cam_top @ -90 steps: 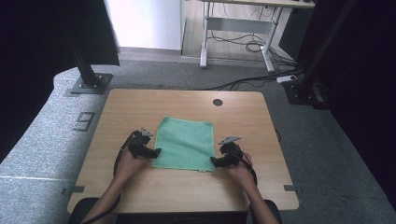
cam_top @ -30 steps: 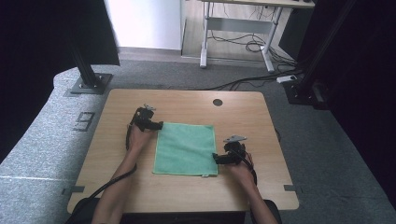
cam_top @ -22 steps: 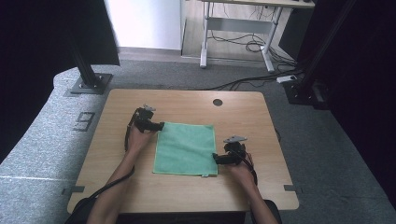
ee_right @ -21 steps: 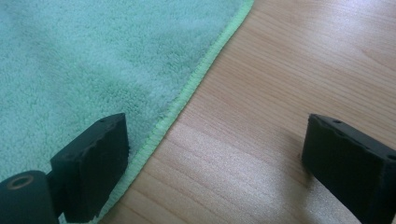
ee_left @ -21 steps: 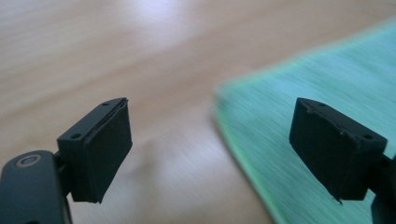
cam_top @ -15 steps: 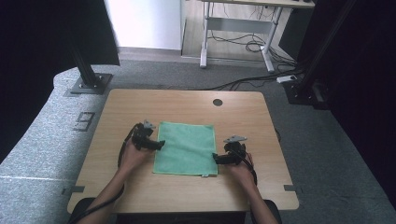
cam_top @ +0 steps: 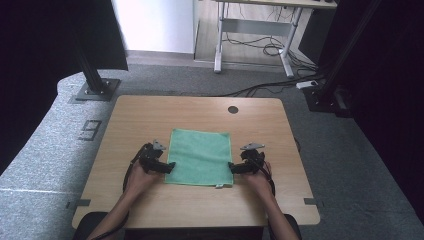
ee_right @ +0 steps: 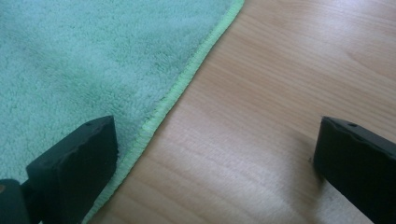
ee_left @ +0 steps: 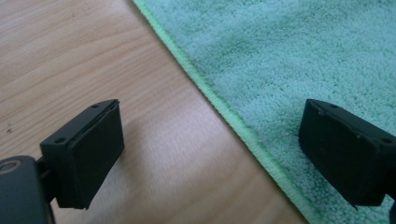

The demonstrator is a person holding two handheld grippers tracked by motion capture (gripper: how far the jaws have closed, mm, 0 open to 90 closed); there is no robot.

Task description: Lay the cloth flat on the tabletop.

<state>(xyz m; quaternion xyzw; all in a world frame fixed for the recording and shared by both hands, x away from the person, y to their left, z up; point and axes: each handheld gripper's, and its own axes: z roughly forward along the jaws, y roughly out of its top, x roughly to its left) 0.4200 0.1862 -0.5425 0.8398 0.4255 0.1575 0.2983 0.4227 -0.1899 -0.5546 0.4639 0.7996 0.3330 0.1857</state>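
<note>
Green towel lies flat on the wooden table, toward the near half of the top, well short of the round cable hole at the far edge. Shape: a rectangle, longer front to back than across, spread in a single smooth sheet with no folds or bunching to be seen. Colour: pale sea-green. Surface: short looped terry pile, seen clearly in both gripper views. Hem: a narrow stitched border in a brighter yellow-green, running straight along each side. A small tag sticks out at the towel's near right corner.

Left gripper sits at the towel's left edge near the near corner. Jaws stand wide apart and have just been opening; one jaw is over bare wood, the other over the pile, the hem running between them, nothing pinched.

Right gripper sits at the towel's right edge, near the near corner. Jaws wide apart, also just opening; one over the cloth, one over wood, no grip on the hem.
</note>
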